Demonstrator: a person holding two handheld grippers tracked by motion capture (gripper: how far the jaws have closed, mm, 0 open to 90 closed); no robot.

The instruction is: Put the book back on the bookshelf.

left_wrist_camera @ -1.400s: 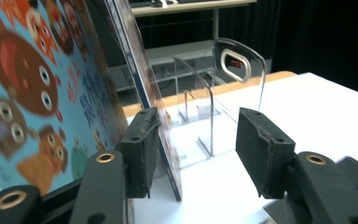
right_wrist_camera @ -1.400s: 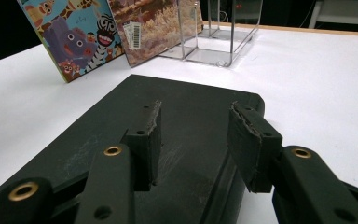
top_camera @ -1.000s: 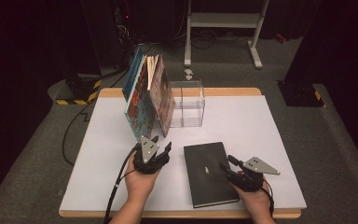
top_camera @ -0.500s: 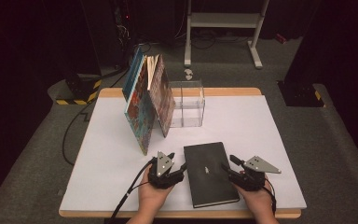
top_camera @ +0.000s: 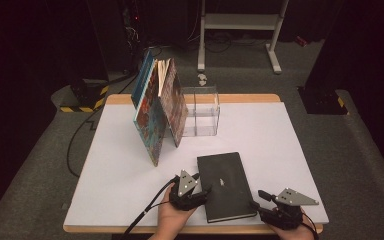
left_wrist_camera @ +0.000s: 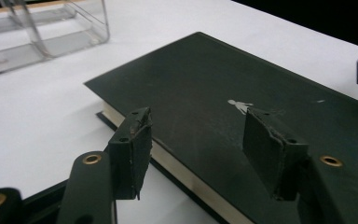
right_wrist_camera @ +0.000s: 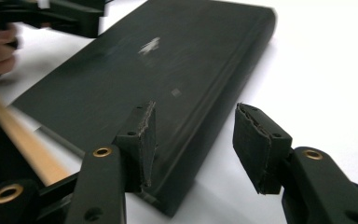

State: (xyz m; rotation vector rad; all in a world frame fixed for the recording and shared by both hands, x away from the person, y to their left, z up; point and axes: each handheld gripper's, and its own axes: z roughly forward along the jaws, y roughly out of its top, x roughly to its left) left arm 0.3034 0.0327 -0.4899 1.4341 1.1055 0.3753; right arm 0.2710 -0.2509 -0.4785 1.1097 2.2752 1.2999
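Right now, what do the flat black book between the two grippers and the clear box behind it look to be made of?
Flat black book: a matte, faintly scuffed hard cover, probably cloth or coated board, with a small silver figure stamped on it; the cream page edge in the left gripper view suggests paper.
Clear box: see-through walls with glossy edges, likely acrylic or another hard plastic.

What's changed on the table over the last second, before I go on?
The left gripper came down from beside the leaning books to the left edge of the black book, its jaws straddling that edge without pressing. The right gripper slid along to the book's near right corner; its jaws have just been opening, the corner between them. The book, the leaning books and the clear box stayed put.
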